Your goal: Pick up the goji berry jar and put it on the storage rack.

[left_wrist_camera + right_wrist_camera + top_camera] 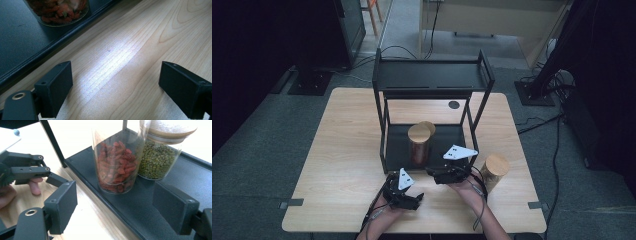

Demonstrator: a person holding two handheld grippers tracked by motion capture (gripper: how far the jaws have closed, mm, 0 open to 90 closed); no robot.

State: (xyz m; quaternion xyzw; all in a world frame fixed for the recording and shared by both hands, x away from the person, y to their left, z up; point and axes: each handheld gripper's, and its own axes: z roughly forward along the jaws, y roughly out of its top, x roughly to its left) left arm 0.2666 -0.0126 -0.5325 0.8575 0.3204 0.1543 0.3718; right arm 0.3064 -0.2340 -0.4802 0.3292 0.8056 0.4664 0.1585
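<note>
A light wooden table (347, 150) carries a black two-tier metal rack (432, 75) at its far middle. On the rack's lower shelf (140, 205) stand two wood-lidded glass jars, touching: one of red dried berries (116, 167) nearer, one of green beans (156, 160) behind. A third lidded jar (493, 170) stands on the table right of the rack.

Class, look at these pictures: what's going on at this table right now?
A person holds a gripper in each hand in front of a black rack. The right gripper is open and points at a jar of red berries on the rack's bottom shelf, beside a jar of green beans. The left gripper is open over the wooden table, holding nothing. A third jar stands on the table right of the rack.
</note>
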